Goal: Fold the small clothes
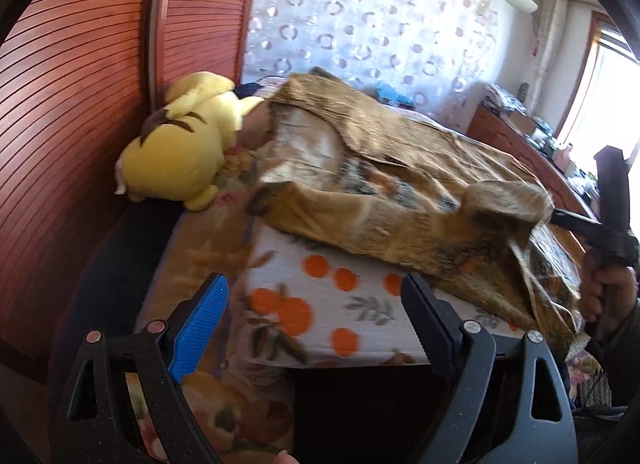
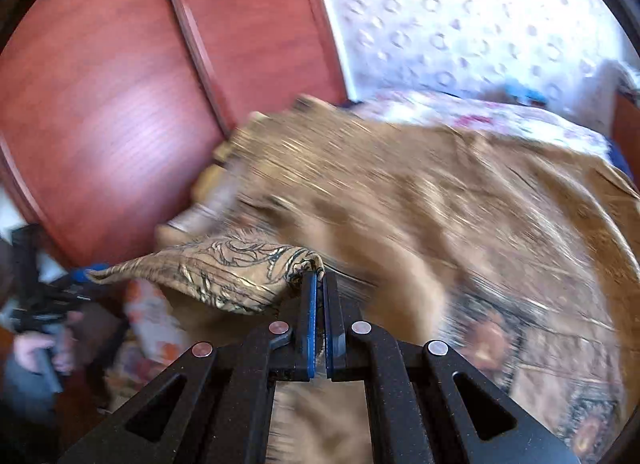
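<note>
A golden-brown patterned garment lies spread over the bed. My right gripper is shut on a corner of the garment and holds that flap lifted above the rest of the cloth; in the left wrist view the right gripper shows at the right edge, pinching the raised fold. My left gripper is open and empty, its blue-padded fingers hovering over the near corner of the bed, short of the garment's front edge.
A white blanket with orange fruit print covers the bed under the garment. A yellow plush toy lies at the left by the red-brown slatted wardrobe. A wooden dresser with clutter stands at the far right.
</note>
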A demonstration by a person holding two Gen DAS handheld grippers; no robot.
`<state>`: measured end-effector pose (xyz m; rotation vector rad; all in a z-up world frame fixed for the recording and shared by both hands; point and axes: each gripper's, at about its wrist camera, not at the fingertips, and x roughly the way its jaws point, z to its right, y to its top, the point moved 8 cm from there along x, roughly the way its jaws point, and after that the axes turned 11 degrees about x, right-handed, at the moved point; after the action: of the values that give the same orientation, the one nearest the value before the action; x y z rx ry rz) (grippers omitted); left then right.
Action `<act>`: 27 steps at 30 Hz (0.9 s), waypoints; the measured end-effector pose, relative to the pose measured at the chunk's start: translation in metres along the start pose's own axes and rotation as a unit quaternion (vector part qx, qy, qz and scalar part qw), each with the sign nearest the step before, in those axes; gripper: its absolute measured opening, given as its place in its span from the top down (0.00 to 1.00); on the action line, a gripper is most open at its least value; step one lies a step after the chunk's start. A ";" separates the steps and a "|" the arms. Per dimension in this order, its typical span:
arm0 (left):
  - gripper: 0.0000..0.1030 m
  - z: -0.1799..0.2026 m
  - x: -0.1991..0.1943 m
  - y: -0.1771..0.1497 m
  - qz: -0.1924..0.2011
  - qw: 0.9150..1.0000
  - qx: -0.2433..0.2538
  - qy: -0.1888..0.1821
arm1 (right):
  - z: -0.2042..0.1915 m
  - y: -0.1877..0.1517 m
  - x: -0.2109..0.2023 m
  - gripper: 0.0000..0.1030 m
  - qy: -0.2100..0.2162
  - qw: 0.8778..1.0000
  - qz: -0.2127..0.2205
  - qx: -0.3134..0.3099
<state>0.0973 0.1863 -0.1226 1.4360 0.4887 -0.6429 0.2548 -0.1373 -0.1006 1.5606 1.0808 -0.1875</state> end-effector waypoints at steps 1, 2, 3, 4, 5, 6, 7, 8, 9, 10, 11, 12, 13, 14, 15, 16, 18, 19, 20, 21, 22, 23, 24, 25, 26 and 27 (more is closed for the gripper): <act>0.14 0.005 0.002 0.001 0.000 1.000 0.003 -0.005 | 0.003 -0.002 0.002 0.97 -0.007 1.000 -0.003 0.002; 0.14 0.012 0.004 0.002 -0.001 1.000 0.008 -0.011 | 0.006 -0.005 0.003 0.97 -0.012 1.000 -0.006 0.007; 0.14 0.018 0.006 0.003 -0.002 1.000 0.012 -0.015 | 0.008 -0.007 0.002 0.97 -0.014 1.000 -0.006 0.010; 0.14 0.023 0.009 0.004 -0.003 1.000 0.017 -0.018 | 0.009 -0.008 0.002 0.97 -0.018 1.000 -0.005 0.012; 0.14 0.031 0.012 0.005 -0.005 0.999 0.025 -0.022 | 0.011 -0.010 -0.001 0.97 -0.018 1.000 -0.003 0.014; 0.14 0.037 0.014 0.006 -0.005 0.999 0.030 -0.027 | 0.009 -0.009 -0.001 0.97 -0.017 1.000 -0.006 0.014; 0.14 0.041 0.016 0.007 -0.006 0.999 0.033 -0.031 | 0.006 -0.005 0.003 0.95 -0.017 1.000 -0.009 0.010; 0.14 0.048 0.018 0.007 -0.007 0.999 0.039 -0.037 | 0.006 -0.008 0.000 0.93 -0.020 1.000 -0.008 0.004; 0.14 0.053 0.020 0.008 -0.008 0.998 0.043 -0.039 | 0.004 -0.006 -0.002 0.89 -0.023 1.000 -0.006 -0.002; 0.14 0.055 0.022 0.008 -0.008 0.998 0.045 -0.039 | -0.003 -0.002 -0.004 0.85 -0.028 1.000 -0.004 -0.009; 0.14 0.057 0.024 0.009 -0.009 0.998 0.047 -0.038 | -0.002 -0.004 -0.010 0.83 -0.037 0.999 0.002 -0.019; 0.14 0.058 0.026 0.009 -0.010 0.998 0.049 -0.038 | -0.003 0.003 -0.013 0.76 -0.044 0.999 0.007 -0.026; 0.14 0.059 0.028 0.009 -0.011 0.998 0.050 -0.036 | -0.006 0.007 -0.020 0.67 -0.048 0.998 0.012 -0.034; 0.14 0.059 0.029 0.009 -0.012 0.998 0.052 -0.033 | -0.013 0.005 -0.028 0.64 -0.049 0.998 0.015 -0.040; 0.14 0.058 0.030 0.010 -0.012 0.998 0.053 -0.032 | -0.016 0.004 -0.034 0.58 -0.046 0.998 0.018 -0.044; 0.14 0.058 0.031 0.010 -0.013 0.998 0.053 -0.029 | -0.022 0.001 -0.041 0.55 -0.041 0.998 0.020 -0.051; 0.14 0.054 0.033 0.009 -0.013 0.998 0.052 -0.023 | -0.037 -0.005 -0.050 0.55 -0.024 0.997 0.023 -0.068; 0.14 0.053 0.033 0.009 -0.013 0.998 0.052 -0.021 | -0.046 -0.010 -0.054 0.55 -0.018 0.996 0.024 -0.079; 0.14 0.051 0.033 0.008 -0.014 0.998 0.050 -0.021 | -0.056 -0.016 -0.056 0.55 -0.011 0.996 0.023 -0.090; 0.14 0.050 0.033 0.007 -0.014 0.999 0.048 -0.020 | -0.065 -0.021 -0.058 0.55 -0.001 0.995 0.019 -0.101; 0.14 0.049 0.033 0.006 -0.014 0.999 0.045 -0.019 | -0.076 -0.029 -0.058 0.55 0.014 0.993 0.010 -0.113; 0.14 0.048 0.033 0.005 -0.015 0.999 0.043 -0.018 | -0.086 -0.036 -0.056 0.55 0.031 0.992 0.000 -0.120; 0.14 0.047 0.032 0.003 -0.016 0.999 0.041 -0.017 | -0.094 -0.042 -0.055 0.55 0.046 0.991 -0.008 -0.125; 0.14 0.046 0.032 0.002 -0.016 0.999 0.039 -0.016 | -0.103 -0.048 -0.051 0.55 0.057 0.989 -0.016 -0.132; 0.14 0.044 0.032 0.001 -0.017 0.999 0.037 -0.014 | -0.109 -0.053 -0.047 0.55 0.062 0.988 -0.022 -0.140; 0.14 0.042 0.032 0.000 -0.017 0.999 0.035 -0.013 | -0.114 -0.057 -0.042 0.55 0.066 0.986 -0.028 -0.148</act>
<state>0.1176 0.1413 -0.1399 1.4866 0.4755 -0.7110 0.1419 -0.0682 -0.0772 1.2912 1.1973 0.0386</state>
